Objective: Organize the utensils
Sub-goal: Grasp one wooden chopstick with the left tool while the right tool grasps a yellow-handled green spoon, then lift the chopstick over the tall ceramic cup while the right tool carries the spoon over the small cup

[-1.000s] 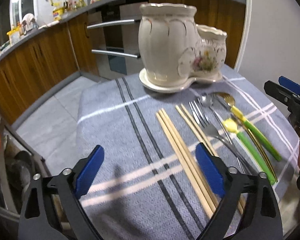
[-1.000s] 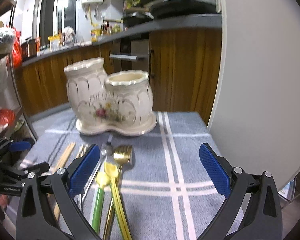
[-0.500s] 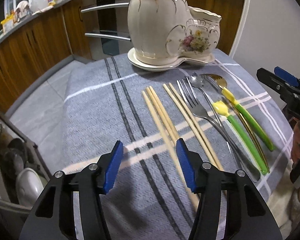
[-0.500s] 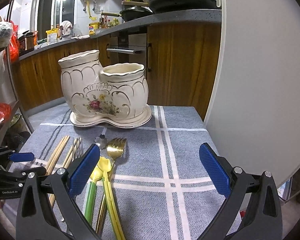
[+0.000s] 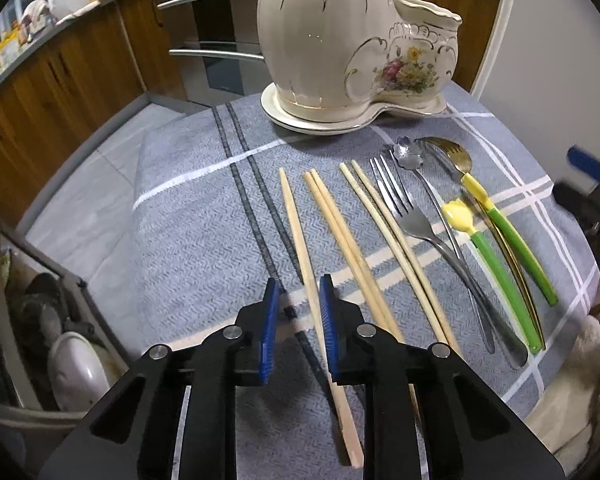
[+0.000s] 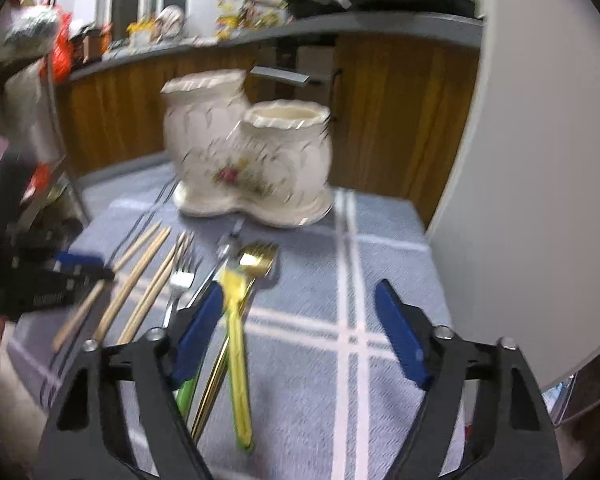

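A cream two-pot ceramic holder (image 5: 340,40) stands at the far end of the blue checked cloth; it also shows in the right wrist view (image 6: 244,152). Several wooden chopsticks lie in a row. My left gripper (image 5: 300,292) has its blue pads nearly closed around the leftmost chopstick (image 5: 300,240), which still lies on the cloth. Right of them lie a steel fork (image 5: 404,208), a steel spoon (image 5: 410,156), a gold fork (image 5: 456,156) and green-handled utensils (image 5: 500,272). My right gripper (image 6: 300,320) is open and empty above the green and yellow handles (image 6: 236,340).
The table drops off on the left to a rack with bowls (image 5: 72,364). Wooden kitchen cabinets (image 5: 60,80) and an oven stand behind. A white wall (image 6: 540,160) is close on the right. The left gripper (image 6: 60,276) shows in the right wrist view.
My left gripper has dropped toward the cloth and narrowed from wide open to nearly closed around the leftmost chopstick, now apart from its neighbour. My right gripper has moved forward over the green-handled utensils.
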